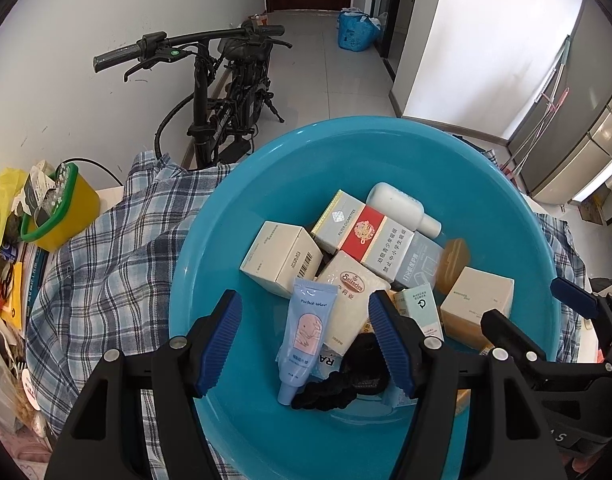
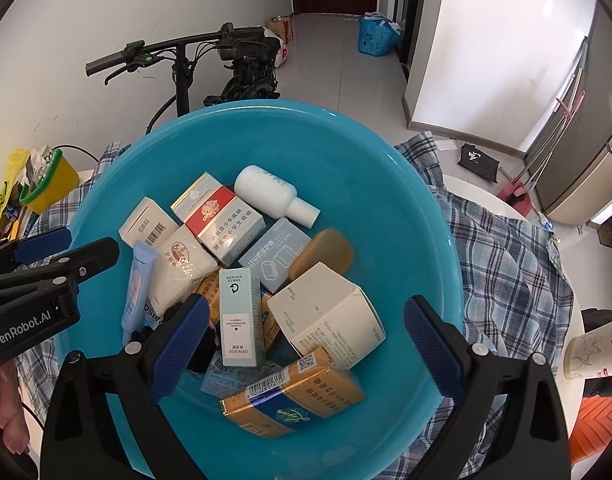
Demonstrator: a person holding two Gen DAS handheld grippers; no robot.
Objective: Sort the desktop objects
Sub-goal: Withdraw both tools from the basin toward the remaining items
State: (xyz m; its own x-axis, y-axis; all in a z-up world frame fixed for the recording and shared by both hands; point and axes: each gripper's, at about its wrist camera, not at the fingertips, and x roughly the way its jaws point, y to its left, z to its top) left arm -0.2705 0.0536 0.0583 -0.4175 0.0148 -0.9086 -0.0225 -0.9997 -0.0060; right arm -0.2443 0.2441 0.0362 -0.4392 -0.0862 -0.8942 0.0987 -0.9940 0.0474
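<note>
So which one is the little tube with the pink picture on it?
Look in the big blue basin, at its left side, near the left gripper. The tube lies there, cap toward you, overlapping a white packet. It is the only soft, pale blue squeezy thing; its neighbours are mostly boxes.

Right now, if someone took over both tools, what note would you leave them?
Left tool: open, empty, poised over the pale blue tube.
Right tool: open, empty, over the cream box and gold pack.
All the items sit jumbled in the blue basin on the plaid cloth: red-and-white cigarette pack, white bottle, teal carton.
Done: nothing visibly sorted out. Left: everything.
</note>
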